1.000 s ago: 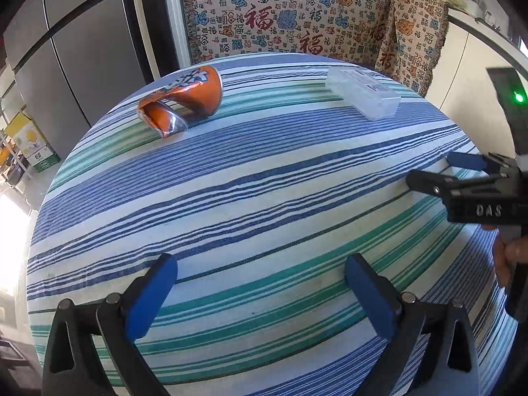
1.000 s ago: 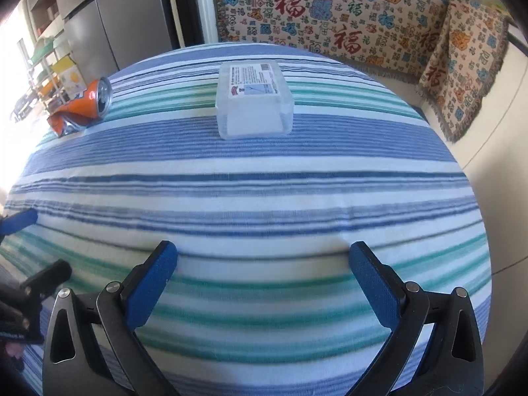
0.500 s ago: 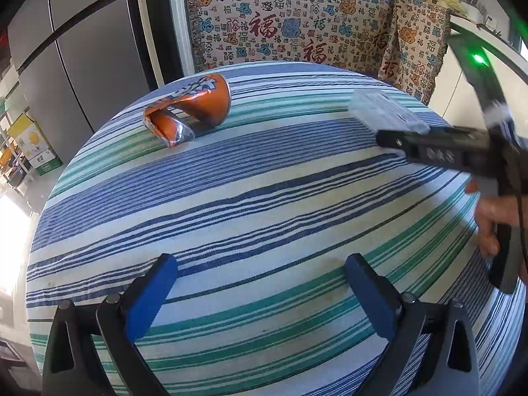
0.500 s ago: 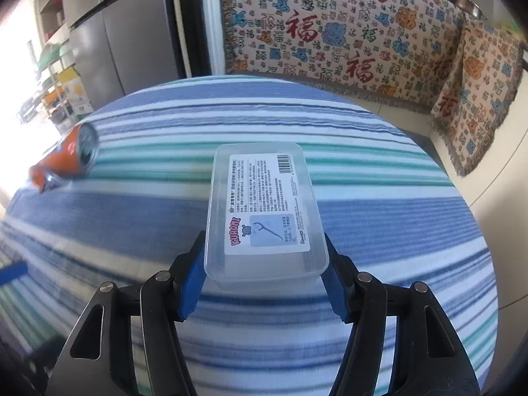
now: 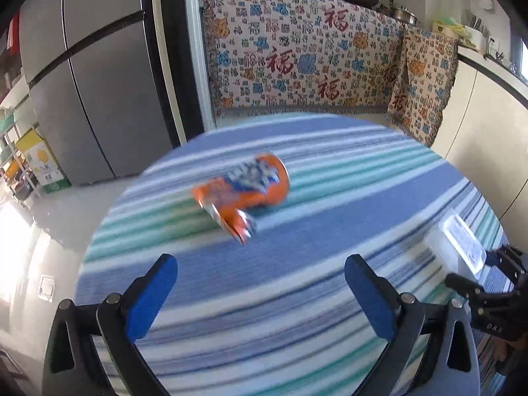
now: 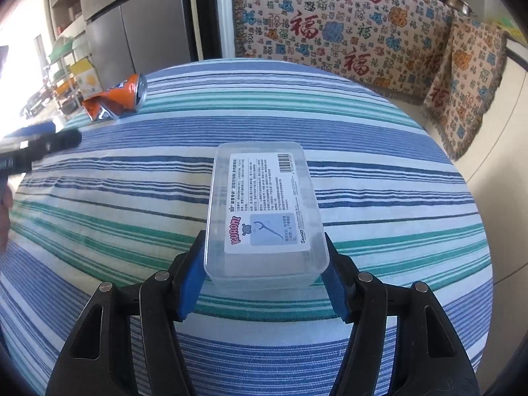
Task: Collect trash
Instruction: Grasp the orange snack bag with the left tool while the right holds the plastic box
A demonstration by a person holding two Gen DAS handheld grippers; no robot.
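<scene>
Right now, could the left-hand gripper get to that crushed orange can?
Probably yes. The left gripper is open and points at the crushed orange soda can, with only bare striped tablecloth between them. The right gripper is off to the side, shut on the clear plastic box.

Can (image 6: 116, 100) far left on table (image 6: 396, 151) (box (image 6: 265, 211) centre, nearer).

On the clear plastic box (image 6: 264, 211) your right gripper (image 6: 260, 283) clamps, you can read "KUROMI" in pink on the white label, beside a barcode and small print too fine to read. The patterned cloth (image 6: 346, 23) behind the table repeats the red character "福". Your right gripper's black body (image 5: 491, 313) seems to carry "DAS".
</scene>
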